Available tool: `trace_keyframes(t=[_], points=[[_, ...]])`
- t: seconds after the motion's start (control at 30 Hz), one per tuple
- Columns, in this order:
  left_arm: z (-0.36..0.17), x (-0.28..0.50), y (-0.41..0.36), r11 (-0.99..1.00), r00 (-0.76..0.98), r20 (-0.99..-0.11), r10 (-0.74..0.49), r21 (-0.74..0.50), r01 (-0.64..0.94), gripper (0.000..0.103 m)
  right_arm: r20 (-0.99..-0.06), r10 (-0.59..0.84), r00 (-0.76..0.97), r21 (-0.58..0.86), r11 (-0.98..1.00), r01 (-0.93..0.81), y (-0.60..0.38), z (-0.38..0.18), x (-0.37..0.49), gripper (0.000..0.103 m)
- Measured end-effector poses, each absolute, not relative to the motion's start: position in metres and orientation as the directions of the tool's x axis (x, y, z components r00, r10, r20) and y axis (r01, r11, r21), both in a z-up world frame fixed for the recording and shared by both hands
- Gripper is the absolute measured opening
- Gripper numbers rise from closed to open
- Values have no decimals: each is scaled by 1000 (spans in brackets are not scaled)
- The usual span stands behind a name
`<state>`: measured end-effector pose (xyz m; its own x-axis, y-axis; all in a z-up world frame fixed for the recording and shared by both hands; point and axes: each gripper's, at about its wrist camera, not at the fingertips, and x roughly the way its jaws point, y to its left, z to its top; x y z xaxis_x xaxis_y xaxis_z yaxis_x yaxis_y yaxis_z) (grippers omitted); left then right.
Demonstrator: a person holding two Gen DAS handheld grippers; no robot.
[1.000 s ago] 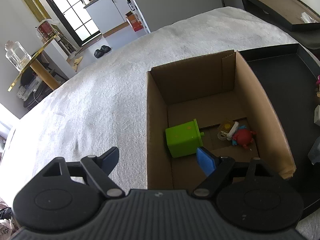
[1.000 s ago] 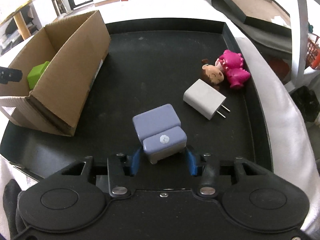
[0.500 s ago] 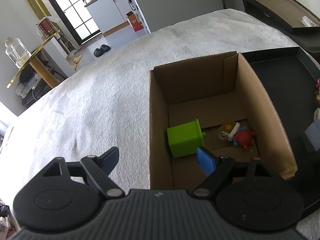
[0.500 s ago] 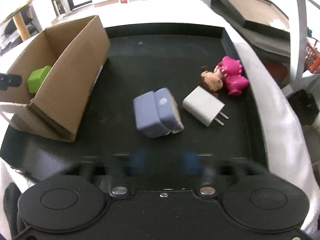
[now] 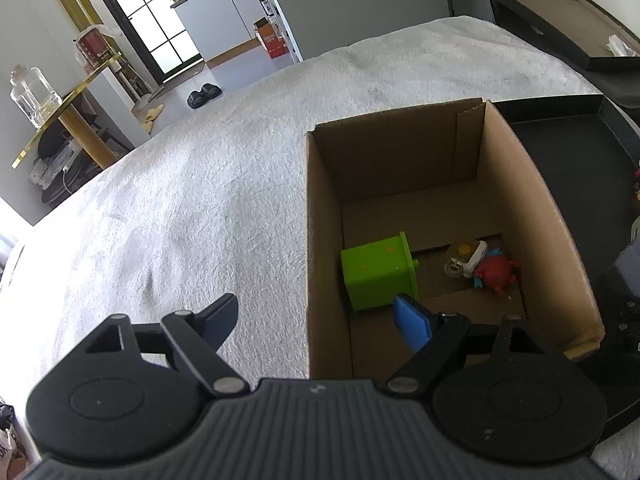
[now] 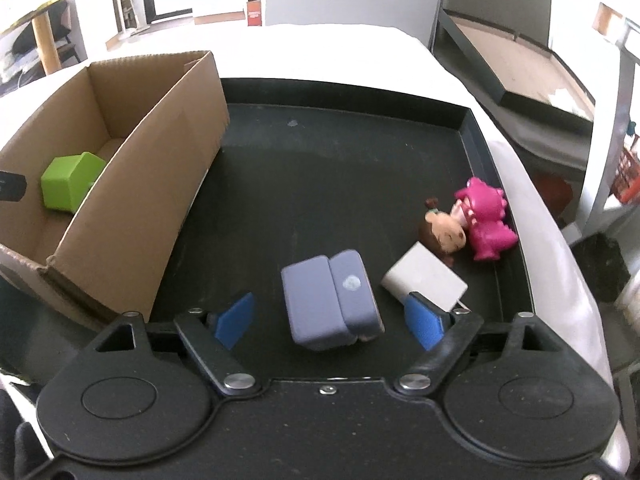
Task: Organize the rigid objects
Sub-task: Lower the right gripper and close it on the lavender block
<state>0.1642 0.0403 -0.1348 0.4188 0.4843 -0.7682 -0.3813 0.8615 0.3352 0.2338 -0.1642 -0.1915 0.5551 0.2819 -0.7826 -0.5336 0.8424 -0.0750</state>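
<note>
A brown cardboard box (image 5: 560, 240) (image 6: 132, 216) holds a green block (image 5: 378, 276) (image 6: 70, 186), a red figure (image 5: 494, 274) and a small clear-and-yellow item (image 5: 460, 260). My left gripper (image 5: 316, 318) is open and empty, straddling the box's near left wall. On the black tray (image 6: 320, 148) lie a lavender block (image 6: 330, 306), a white charger (image 6: 426, 280), a brown-haired doll (image 6: 442, 234) and a pink figure (image 6: 484, 218). My right gripper (image 6: 330, 322) is open, its fingers either side of the lavender block, not touching it.
The box and tray rest on a white textured cloth (image 5: 180, 208). A second black tray (image 6: 516, 60) sits on a stand at the back right. A gold-legged table with a glass jar (image 5: 60, 108) stands far left.
My right gripper opened and let go of the lavender block, which tipped onto its side on the tray. The gripper pulled back slightly. The left gripper barely moved.
</note>
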Motion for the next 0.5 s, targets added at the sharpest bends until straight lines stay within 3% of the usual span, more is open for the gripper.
trace_keyframes(t=[0.07,0.1,0.5], points=[[-135,165,42,860,417,-768,487,336,-384,83,-784,290,549,-73,836,-545,-163,-193,234,54],[-135,165,42,859,416,-768,487,335,-386,83,-787,281,549,-79,837,-542,-162,-194,234,49],[-132,162,43,862,426,-767,480,322,-392,83,-769,335,544,-33,830,-557,-168,-179,228,44]])
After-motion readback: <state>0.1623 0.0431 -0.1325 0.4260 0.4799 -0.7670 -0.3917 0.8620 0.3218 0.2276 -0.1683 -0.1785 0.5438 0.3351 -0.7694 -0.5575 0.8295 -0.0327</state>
